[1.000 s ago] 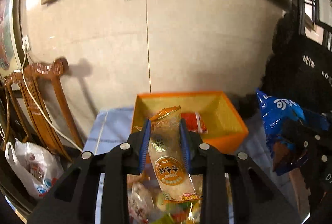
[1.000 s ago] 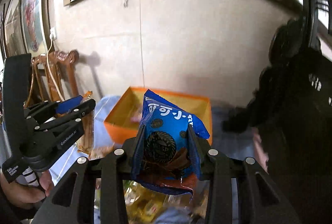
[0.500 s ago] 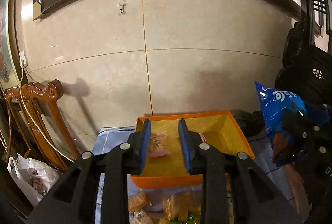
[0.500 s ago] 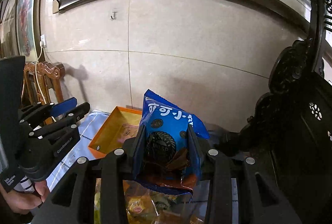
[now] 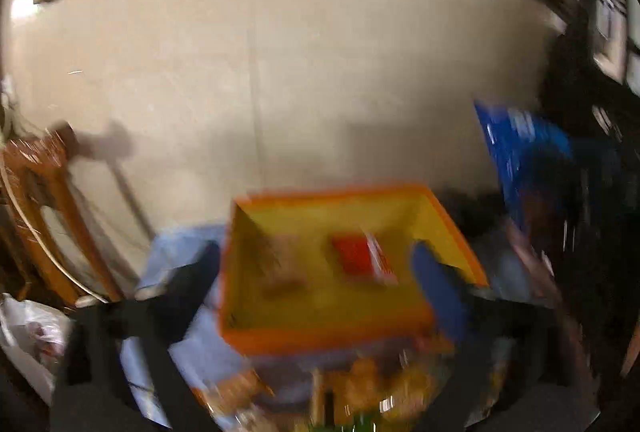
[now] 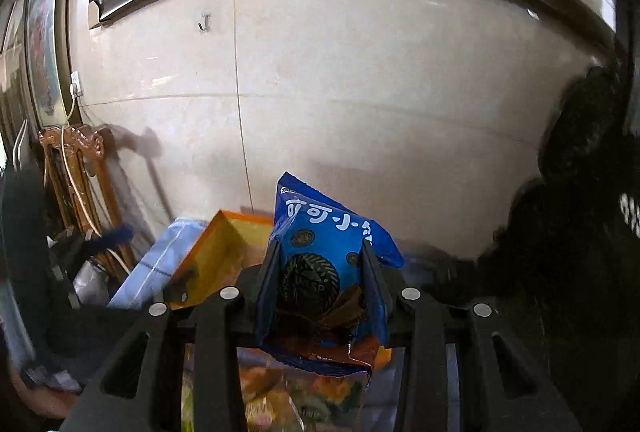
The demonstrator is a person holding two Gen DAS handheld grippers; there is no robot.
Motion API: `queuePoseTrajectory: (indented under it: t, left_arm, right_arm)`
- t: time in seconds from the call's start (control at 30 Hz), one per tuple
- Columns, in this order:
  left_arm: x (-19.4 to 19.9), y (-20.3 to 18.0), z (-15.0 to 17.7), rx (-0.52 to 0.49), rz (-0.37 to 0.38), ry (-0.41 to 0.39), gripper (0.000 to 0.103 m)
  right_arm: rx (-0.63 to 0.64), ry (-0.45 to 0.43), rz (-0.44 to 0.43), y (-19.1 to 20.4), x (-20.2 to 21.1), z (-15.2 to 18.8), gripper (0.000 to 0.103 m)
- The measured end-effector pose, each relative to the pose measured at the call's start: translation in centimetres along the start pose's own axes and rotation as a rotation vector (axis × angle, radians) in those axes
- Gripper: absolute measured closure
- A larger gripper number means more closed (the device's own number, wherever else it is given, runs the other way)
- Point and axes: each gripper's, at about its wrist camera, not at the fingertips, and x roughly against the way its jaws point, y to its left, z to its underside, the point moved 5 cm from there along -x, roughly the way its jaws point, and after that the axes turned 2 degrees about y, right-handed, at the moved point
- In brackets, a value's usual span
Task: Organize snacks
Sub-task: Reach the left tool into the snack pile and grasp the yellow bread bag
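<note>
A: Item one, the box (image 5: 332,342)?
B: Orange, open-topped, on a blue cloth (image 5: 180,248), ahead of and below both grippers. Inside it: a tan packet (image 5: 280,268) at left and a red packet (image 5: 362,258) at right, apart from each other.

A: Left gripper (image 5: 316,284)?
B: Jaws opening, spread about as wide as the box, nothing between them. The view is blurred, so no finer detail.

A: Right gripper (image 6: 320,284)?
B: Pads clamped on a blue bag (image 6: 328,252), held upright with its long axis standing up out of the fingers.

A: Which relation governs the next move?
B: From the right gripper, the box (image 6: 216,260) lies ahead and to the left, its near corner just beside the left finger. The bag probably must travel forward and left to clear the rim.

A: Loose stock?
B: More snacks (image 6: 280,392) below the grippers, unsorted.
</note>
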Motion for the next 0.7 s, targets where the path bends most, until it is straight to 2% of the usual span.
queuePoseTrajectory:
  t: [0.07, 0.13, 0.17, 0.23, 0.27, 0.3, 0.33, 0.37, 0.43, 0.5, 0.53, 0.6, 0.63, 0.7]
  left_arm:
    - [-1.4, -1.5, 4.6, -0.072, 0.007, 0.058, 0.007]
    - [-3.7, -2.6, 8.4, -0.064, 0.054, 0.156, 0.007]
    - [-4.6, -2.9, 9.6, -0.058, 0.048, 0.173, 0.007]
    - [-7.2, -2.4, 11.8, 0.002, 0.015, 0.236, 0.007]
    - [-8.5, -1.6, 12.7, 0.072, 0.013, 0.28, 0.009]
    - [-9.8, -0.9, 13.7, 0.148, 0.015, 0.325, 0.015]
    - [-10.9, -0.4, 14.6, 0.193, 0.015, 0.367, 0.038]
    - [-11.7, -0.3, 15.5, 0.213, 0.012, 0.41, 0.048]
    - [-11.8, -1.0, 16.1, 0.212, 0.026, 0.399, 0.053]
    - [-11.3, -2.6, 16.0, 0.129, 0.005, 0.37, 0.053]
    - [-11.0, -3.6, 15.7, 0.085, -0.001, 0.353, 0.051]
    - [-10.8, -4.2, 15.3, 0.081, 0.017, 0.335, 0.027]
    - [-10.6, -4.5, 15.0, 0.101, 0.046, 0.326, 0.009]
    - [-10.3, -5.3, 14.6, 0.107, 0.084, 0.313, 0.005]
  right_arm:
    - [-0.027, 0.024, -0.003, -0.6, 0.1, 1.7, 0.064]
    - [-0.058, 0.059, -0.001, -1.1, 0.0, 4.1, 0.064]
    - [-0.063, 0.068, 0.003, -1.2, 0.0, 4.8, 0.064]
    - [-0.069, 0.09, 0.009, -1.2, 0.3, 6.5, 0.064]
    - [-0.066, 0.097, 0.011, -1.1, 0.5, 7.1, 0.064]
    - [-0.057, 0.104, 0.016, -1.0, 0.8, 7.7, 0.064]
    - [-0.051, 0.108, 0.019, -0.9, 1.1, 8.1, 0.064]
    - [-0.048, 0.11, 0.021, -1.0, 1.2, 8.4, 0.064]
    - [-0.045, 0.111, 0.029, -1.3, 1.8, 8.8, 0.064]
    - [-0.057, 0.114, 0.034, -1.9, 2.2, 9.0, 0.064]
    - [-0.062, 0.114, 0.037, -2.2, 2.3, 9.0, 0.064]
    - [-0.069, 0.115, 0.037, -2.5, 2.4, 9.1, 0.064]
    - [-0.069, 0.115, 0.036, -2.5, 2.5, 9.2, 0.064]
    - [-0.066, 0.111, 0.034, -2.5, 2.7, 9.3, 0.064]
